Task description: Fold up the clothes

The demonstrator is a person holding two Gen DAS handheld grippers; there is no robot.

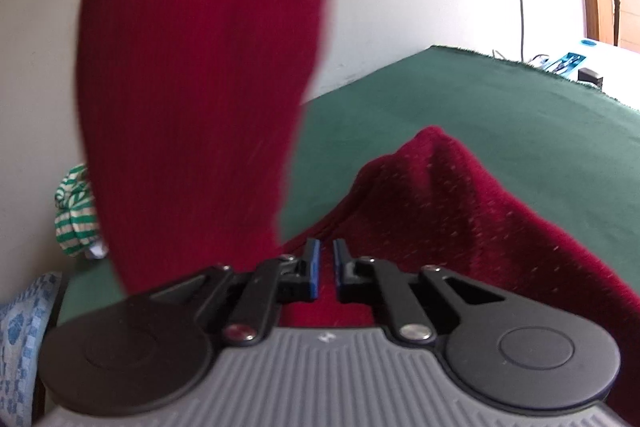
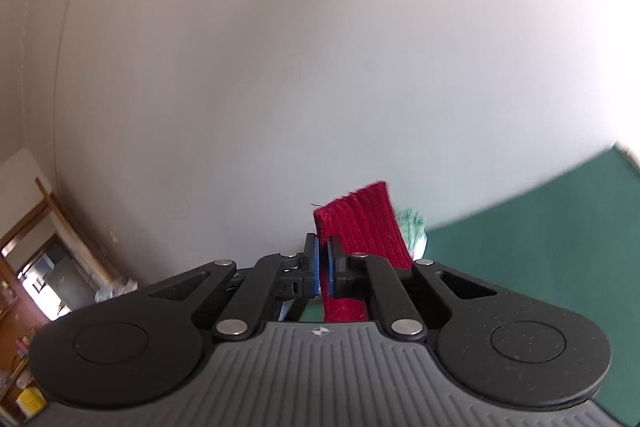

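A dark red knitted garment (image 1: 460, 211) lies bunched on the green table cover (image 1: 500, 107). One long ribbed part of it (image 1: 200, 87) is lifted and hangs blurred across the left of the left wrist view. My left gripper (image 1: 327, 251) hovers low over the garment's near edge. Its blue pads stand a narrow gap apart, and I see no cloth pinched between them. In the right wrist view my right gripper (image 2: 322, 247) is shut on a ribbed end of the red garment (image 2: 360, 223), held up in front of the pale wall. The cloth sticks out above and below the pads.
A green-and-white striped cloth (image 1: 74, 215) lies at the table's left edge by the wall, with a blue patterned fabric (image 1: 20, 339) nearer. Cables and small items (image 1: 568, 63) sit at the far right corner. A doorway (image 2: 44, 267) shows low left in the right wrist view.
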